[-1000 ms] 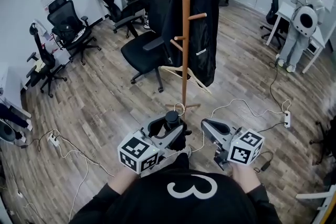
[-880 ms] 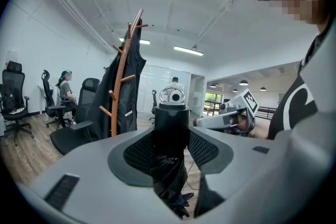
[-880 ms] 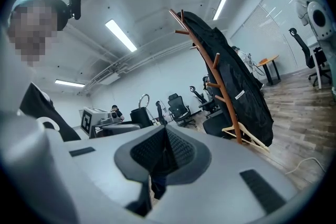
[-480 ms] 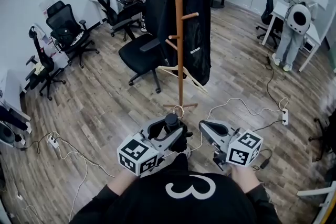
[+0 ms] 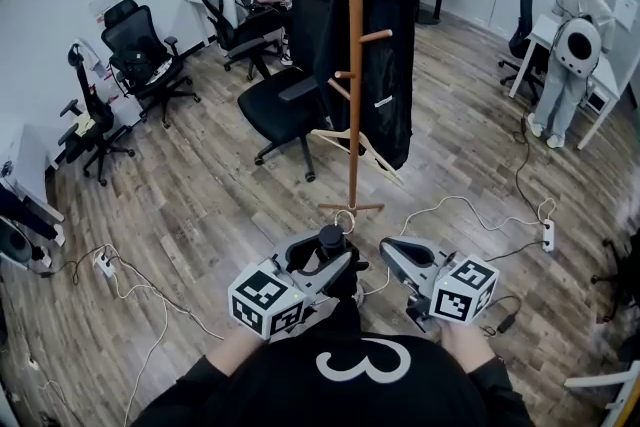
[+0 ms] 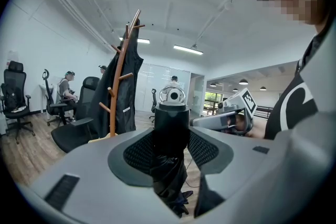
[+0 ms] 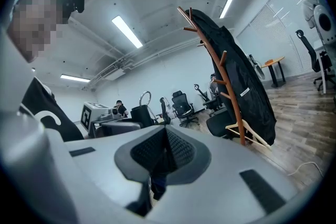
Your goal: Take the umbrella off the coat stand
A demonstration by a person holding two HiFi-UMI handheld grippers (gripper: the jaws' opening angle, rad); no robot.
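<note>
Now left gripper (image 5: 335,260) clamped on folded black umbrella (image 6: 170,123), handle upright between its pads; right gripper (image 5: 392,251) just beside, jaws together, empty; coat stand (image 5: 354,95) ahead of both, apart.

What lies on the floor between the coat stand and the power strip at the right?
Only a white cable runs there, from near the coat stand to the power strip. The head view shows it.
</note>
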